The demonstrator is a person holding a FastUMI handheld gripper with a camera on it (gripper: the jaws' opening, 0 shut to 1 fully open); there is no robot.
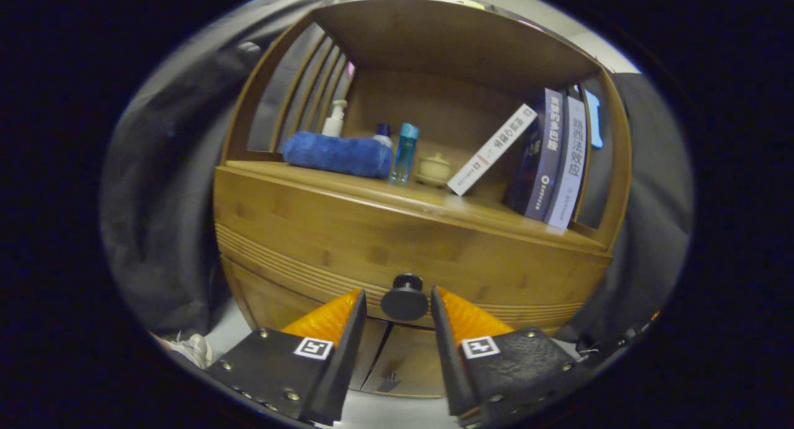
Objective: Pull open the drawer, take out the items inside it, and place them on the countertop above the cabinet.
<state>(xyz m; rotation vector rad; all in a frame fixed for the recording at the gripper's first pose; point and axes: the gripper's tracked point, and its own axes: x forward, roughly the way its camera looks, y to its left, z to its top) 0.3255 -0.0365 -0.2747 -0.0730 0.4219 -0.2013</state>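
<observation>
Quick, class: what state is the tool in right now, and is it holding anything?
Tool: open, holding nothing; its fingers flank the drawer knob, apparently without touching it.

— Where does the round black drawer knob [404, 300] sit?

— On the front of the closed wooden drawer [372, 246], between the fingers of the gripper [399, 300], which stand apart on either side of it without touching. Two wooden cabinet doors [397, 358] lie below the drawer.

— And on the wooden countertop [428, 203] above?

— From left to right: a rolled blue towel [338, 154], a clear blue bottle [405, 151], a small cream lidded pot [433, 168], then a white leaning book [491, 150] resting against two upright books [552, 159]. A white pump bottle [335, 119] stands behind the towel.
</observation>
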